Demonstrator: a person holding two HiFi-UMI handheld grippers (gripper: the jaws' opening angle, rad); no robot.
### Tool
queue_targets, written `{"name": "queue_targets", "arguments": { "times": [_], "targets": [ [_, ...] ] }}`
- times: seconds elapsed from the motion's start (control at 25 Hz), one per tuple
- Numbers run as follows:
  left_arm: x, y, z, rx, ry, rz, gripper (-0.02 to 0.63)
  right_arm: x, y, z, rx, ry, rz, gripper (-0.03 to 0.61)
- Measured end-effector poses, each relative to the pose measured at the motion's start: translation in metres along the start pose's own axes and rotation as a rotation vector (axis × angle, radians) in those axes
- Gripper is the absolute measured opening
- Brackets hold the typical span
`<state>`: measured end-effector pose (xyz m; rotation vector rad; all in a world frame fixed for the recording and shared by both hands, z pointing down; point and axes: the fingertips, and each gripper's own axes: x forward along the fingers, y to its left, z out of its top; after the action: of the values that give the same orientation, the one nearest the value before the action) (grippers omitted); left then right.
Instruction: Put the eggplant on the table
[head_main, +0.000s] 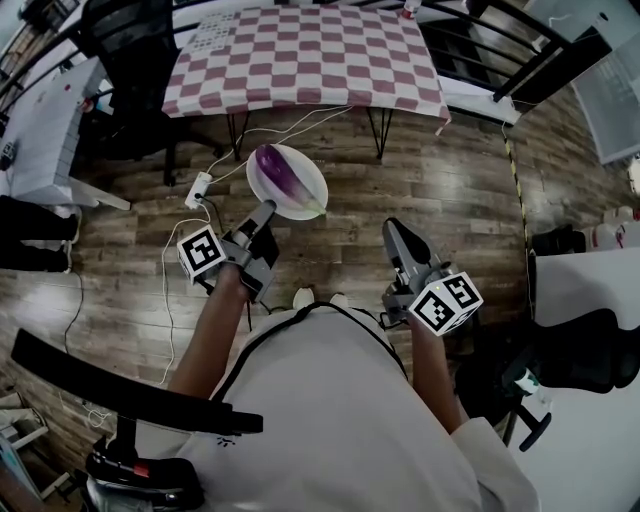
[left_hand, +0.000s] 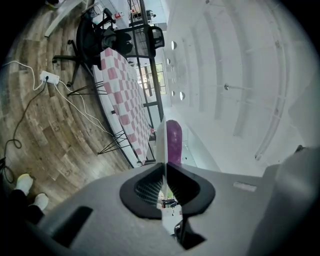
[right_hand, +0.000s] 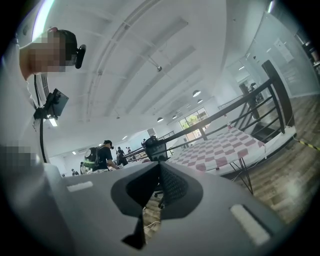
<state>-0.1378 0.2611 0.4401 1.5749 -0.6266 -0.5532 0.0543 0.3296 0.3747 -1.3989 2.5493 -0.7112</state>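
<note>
Far left of the checkered table (head_main: 310, 55) sits a black office chair (head_main: 130, 40); just in front of the table's left legs a white power strip (head_main: 198, 188) lies on the wooden floor (head_main: 470, 190). Now the left gripper (head_main: 265, 212), marker cube (head_main: 201, 252) facing up: its jaws are clamped tight on the near rim of a white plate (head_main: 305, 195), and the plate hangs over the floor, in front of the table and short of its near edge; the purple eggplant (head_main: 282, 172) lies on that plate, nowhere near the tabletop yet. In the left gripper view the plate (left_hand: 161, 142) shows edge-on, pinched in the left gripper (left_hand: 165, 167), with the eggplant (left_hand: 174, 142) just past the tips and the table (left_hand: 120, 85) beyond. Across to the right gripper (head_main: 397, 230), in front of the table's right end; its own view has the right gripper (right_hand: 159, 167) pressed together on nothing, pointing up toward the table (right_hand: 225, 147).
</note>
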Motion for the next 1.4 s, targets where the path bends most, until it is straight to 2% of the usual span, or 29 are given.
{"name": "queue_targets", "arguments": {
  "times": [0.84,1.4],
  "targets": [
    [-0.037,0.007,0.013,-0.013,-0.010,-0.011,0.029,0.001,0.023,-0.021,0.000,0.009,-0.033,0.008],
    [-0.021,0.013,0.016,-0.019,-0.035,0.013,0.029,0.015,-0.001,-0.013,0.021,0.021,0.001,0.008]
  ]
}}
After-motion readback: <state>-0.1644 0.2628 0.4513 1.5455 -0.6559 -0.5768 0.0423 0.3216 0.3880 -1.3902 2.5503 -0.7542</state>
